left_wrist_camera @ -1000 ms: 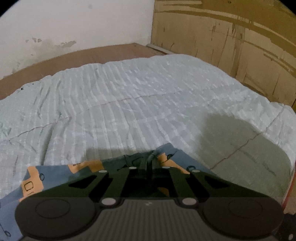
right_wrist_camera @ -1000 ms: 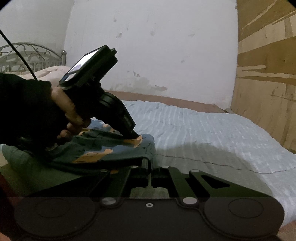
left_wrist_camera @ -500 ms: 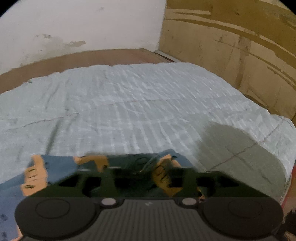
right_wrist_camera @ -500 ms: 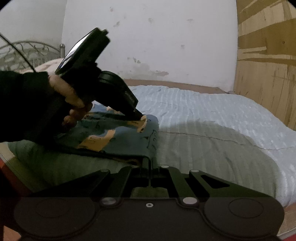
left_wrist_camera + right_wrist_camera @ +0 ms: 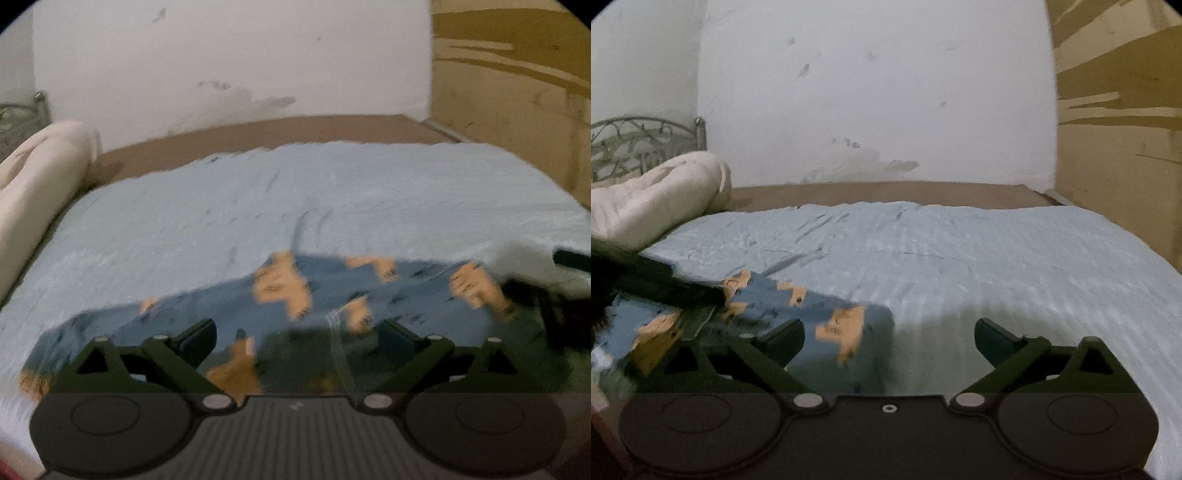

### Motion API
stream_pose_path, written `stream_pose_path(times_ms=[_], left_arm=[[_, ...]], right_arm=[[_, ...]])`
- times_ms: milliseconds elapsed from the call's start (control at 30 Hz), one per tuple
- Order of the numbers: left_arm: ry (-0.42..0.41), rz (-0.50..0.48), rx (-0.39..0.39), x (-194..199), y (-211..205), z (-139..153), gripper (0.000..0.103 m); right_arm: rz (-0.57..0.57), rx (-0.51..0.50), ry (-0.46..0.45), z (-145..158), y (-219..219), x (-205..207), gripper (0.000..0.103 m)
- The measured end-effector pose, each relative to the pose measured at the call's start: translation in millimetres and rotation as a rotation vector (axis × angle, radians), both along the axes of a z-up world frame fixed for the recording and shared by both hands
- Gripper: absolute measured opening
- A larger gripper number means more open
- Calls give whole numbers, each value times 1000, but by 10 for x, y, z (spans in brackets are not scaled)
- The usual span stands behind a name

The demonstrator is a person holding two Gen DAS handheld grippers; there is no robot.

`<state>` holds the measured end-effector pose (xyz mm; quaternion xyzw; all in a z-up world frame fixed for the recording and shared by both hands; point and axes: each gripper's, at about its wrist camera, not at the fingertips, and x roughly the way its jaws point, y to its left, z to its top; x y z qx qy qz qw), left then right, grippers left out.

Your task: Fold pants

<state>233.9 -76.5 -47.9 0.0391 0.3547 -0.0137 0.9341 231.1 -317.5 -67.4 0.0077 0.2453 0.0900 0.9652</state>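
The pants (image 5: pixel 332 291) are blue with orange patches and lie folded on the light blue bedspread (image 5: pixel 295 199) near its front edge. My left gripper (image 5: pixel 299 336) is open and empty, just above the pants. In the right wrist view the pants (image 5: pixel 827 314) lie at the lower left. My right gripper (image 5: pixel 890 338) is open and empty, over the bedspread (image 5: pixel 960 251) beside the pants' right edge. The left gripper's dark body (image 5: pixel 665 286) shows over the pants at the left. The right gripper's dark body (image 5: pixel 554 306) shows at the right edge of the left wrist view.
A rolled cream quilt (image 5: pixel 657 195) lies at the bed's far left by a metal headboard (image 5: pixel 635 144). A white wall (image 5: pixel 871 92) stands behind, with a wooden panel (image 5: pixel 1119 147) on the right. The brown bed board (image 5: pixel 258 129) borders the far edge.
Both grippers were shut on the pants and are now open. Both have pulled back and swung left, so the pants lie let go on the bedspread.
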Motion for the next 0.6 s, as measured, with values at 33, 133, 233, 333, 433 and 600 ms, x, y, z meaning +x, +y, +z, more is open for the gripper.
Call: stream_pose_path(times_ms=[33, 133, 233, 333, 433, 600], left_arm=[[2, 16, 15, -12, 45, -48, 97], [19, 39, 85, -3, 153, -199, 96], [6, 13, 82, 16, 232, -281, 98], [9, 15, 44, 29, 266, -290, 98], [3, 32, -4, -31, 352, -265, 98], [-30, 100, -6, -126, 450, -211, 100]], right_arm=[[7, -7, 18, -23, 44, 143, 99], [0, -66, 56, -120, 133, 409, 99], [-82, -170, 87, -267, 124, 602, 99], [-136, -117, 108, -369, -33, 642, 102], [-158, -121, 91, -424, -30, 617, 102], [-143, -83, 27, -280, -67, 381, 99]])
